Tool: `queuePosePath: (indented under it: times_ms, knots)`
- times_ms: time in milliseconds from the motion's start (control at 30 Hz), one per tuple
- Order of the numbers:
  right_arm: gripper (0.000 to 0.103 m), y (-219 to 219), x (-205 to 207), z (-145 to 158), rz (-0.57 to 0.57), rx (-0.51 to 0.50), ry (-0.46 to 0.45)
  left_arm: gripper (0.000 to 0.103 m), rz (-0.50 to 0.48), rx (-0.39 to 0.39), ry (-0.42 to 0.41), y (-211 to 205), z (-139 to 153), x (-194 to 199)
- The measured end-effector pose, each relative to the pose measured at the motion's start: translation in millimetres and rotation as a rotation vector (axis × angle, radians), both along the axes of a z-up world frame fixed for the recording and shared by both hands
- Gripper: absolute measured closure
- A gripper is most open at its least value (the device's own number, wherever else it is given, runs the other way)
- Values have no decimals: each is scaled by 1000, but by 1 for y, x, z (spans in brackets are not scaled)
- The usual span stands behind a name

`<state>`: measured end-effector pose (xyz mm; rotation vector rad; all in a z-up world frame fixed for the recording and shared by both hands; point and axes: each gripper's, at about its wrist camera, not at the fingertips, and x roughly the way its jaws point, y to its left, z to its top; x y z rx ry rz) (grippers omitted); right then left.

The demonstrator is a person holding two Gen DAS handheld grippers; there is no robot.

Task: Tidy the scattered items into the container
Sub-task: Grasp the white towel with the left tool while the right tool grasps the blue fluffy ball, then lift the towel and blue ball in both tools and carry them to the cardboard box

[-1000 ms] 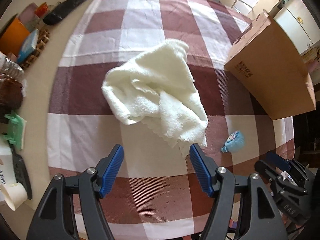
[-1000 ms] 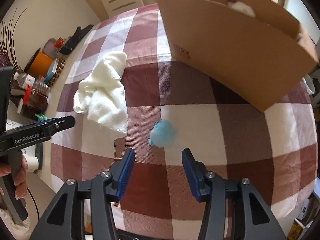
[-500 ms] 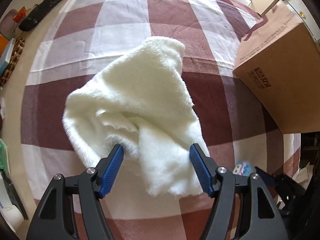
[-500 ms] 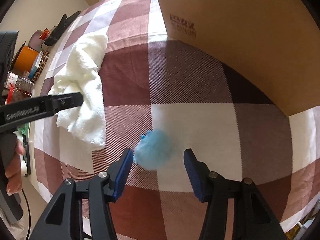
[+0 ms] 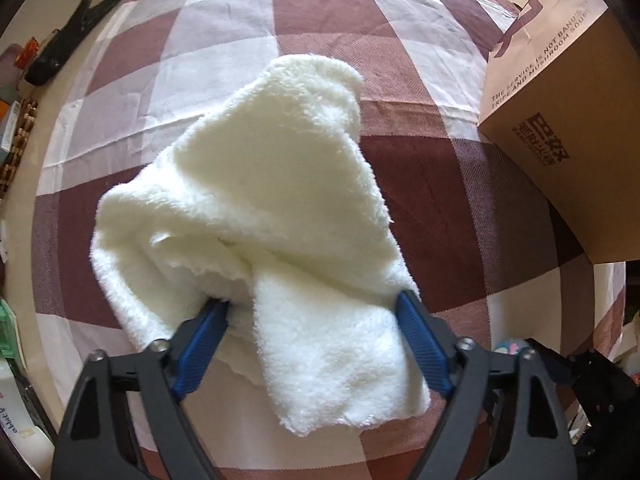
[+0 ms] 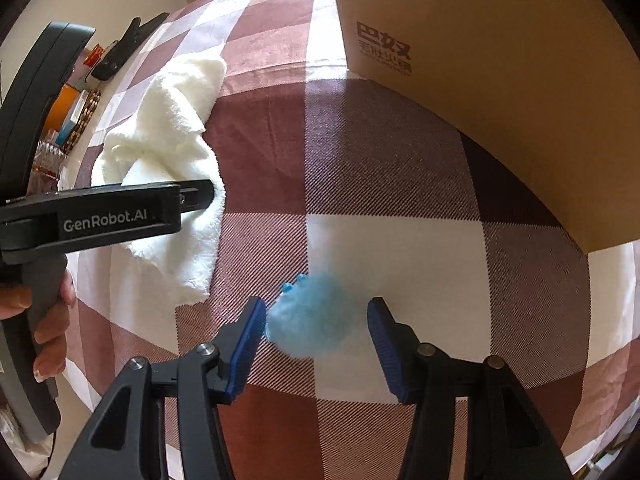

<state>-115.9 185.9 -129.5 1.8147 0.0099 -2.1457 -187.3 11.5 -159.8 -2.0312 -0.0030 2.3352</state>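
Observation:
A crumpled white fluffy towel (image 5: 272, 208) lies on the checked tablecloth. My left gripper (image 5: 312, 316) is open, and the towel's near fold lies between its blue pads (image 5: 204, 340). The towel (image 6: 168, 136) and the left gripper's finger show in the right wrist view too. A small fluffy blue toy (image 6: 314, 314) lies on a white square of the cloth. My right gripper (image 6: 316, 316) is open, with the toy between its fingers and close to the left pad. The cardboard box (image 6: 480, 60), the container, stands at the right back, also in the left wrist view (image 5: 560, 128).
The red and white checked tablecloth (image 5: 224, 40) covers the table. Bottles, boxes and black clips (image 5: 64, 52) crowd the left table edge. The right gripper's black body (image 5: 580, 384) shows at the lower right of the left wrist view.
Both grippers have moved forward and down. The towel now lies between the left gripper's open fingers, and the blue toy between the right gripper's open fingers.

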Motion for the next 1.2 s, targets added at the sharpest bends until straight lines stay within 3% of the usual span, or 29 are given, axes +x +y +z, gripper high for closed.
queuePosePath:
  times_ms: [67,100,133,233,267,500,1200]
  knots:
    - [56,-2,2,0,6,19,12,43,1,-20,15,-3,2,3]
    - [66,-2,3,0,4,27,18,48,7,-18,23,-6,4,4]
    - [71,-1,3,0,1,23,20,59,16,-16,30,-10,5,5]
    - [72,2,3,0,-12,2,11,84,54,29,33,-22,9,8]
    - [72,1,4,0,-12,1,10,86,62,40,32,-25,9,9]
    - [72,-7,14,13,4,-34,18,89,66,63,92,-34,35,25]
    - [72,-3,28,106,10,-145,182,89,61,134,349,-47,163,68]
